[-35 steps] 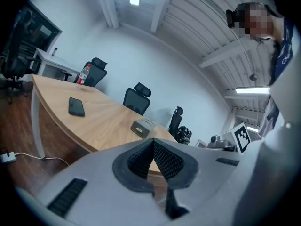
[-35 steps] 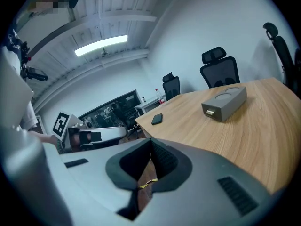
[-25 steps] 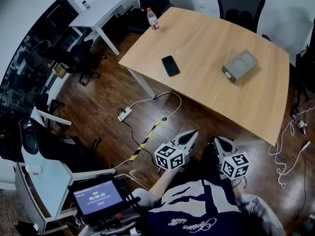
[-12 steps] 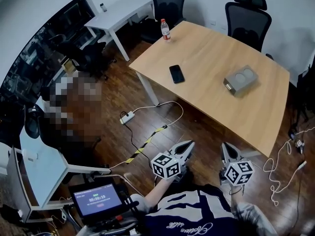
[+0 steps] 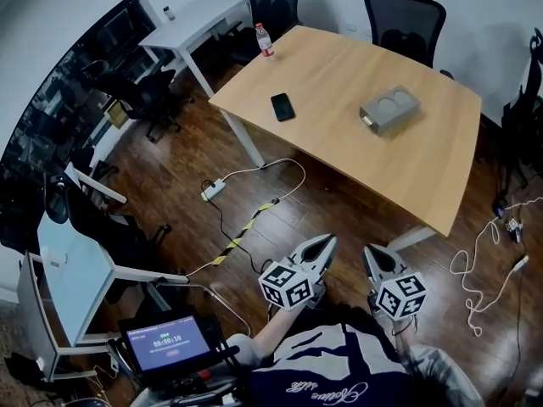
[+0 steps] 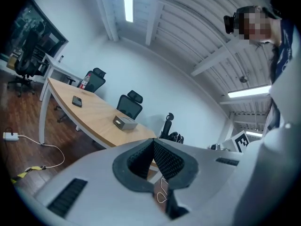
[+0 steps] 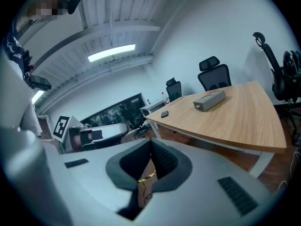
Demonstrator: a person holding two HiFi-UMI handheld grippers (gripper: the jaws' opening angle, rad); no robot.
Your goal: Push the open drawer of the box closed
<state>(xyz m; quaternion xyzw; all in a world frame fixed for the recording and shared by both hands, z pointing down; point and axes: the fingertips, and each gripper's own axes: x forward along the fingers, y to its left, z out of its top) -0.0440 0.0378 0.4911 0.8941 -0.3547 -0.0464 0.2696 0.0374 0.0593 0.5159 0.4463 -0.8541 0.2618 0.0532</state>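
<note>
The grey box (image 5: 389,108) lies on the wooden table (image 5: 424,172), far ahead of both grippers; it also shows small as the box (image 6: 124,122) and the box (image 7: 209,100). Its drawer end faces near-left, too small to judge how far it stands out. My left gripper (image 5: 327,240) and right gripper (image 5: 371,251) hang over the floor close to the person's body, well short of the table edge. The left gripper (image 6: 154,141) has its jaw tips together with nothing between them. The right gripper (image 7: 151,140) is likewise shut and empty.
A black phone (image 5: 282,106) and a water bottle (image 5: 263,39) sit on the table's left part. Two office chairs (image 5: 405,11) stand behind it. A power strip with cable (image 5: 215,192) and white cords (image 5: 488,270) lie on the floor. A monitor cart (image 5: 167,342) stands near left.
The head view has shifted, so the table and box sit slightly higher and further left in it. Both grippers stay shut near the body.
</note>
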